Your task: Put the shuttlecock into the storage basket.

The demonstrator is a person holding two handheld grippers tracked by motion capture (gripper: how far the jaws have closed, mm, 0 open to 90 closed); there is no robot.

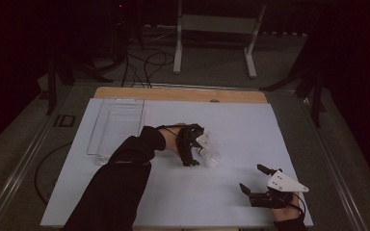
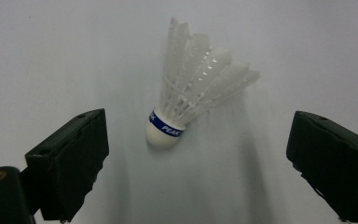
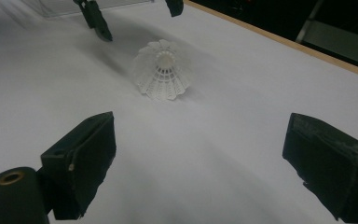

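Down at the near edge, the right gripper (image 1: 257, 179) waits on the white mat (image 1: 125, 202) with its 2 jaws wide apart, out of the way. Farther in, the left gripper (image 1: 200, 153) hangs over the shuttlecock (image 2: 196, 91), jaws apart on each side and not touching it, likely lined up to grab it. That birdie lies on its side mid-mat, well apart from the clear tray (image 1: 118, 120)
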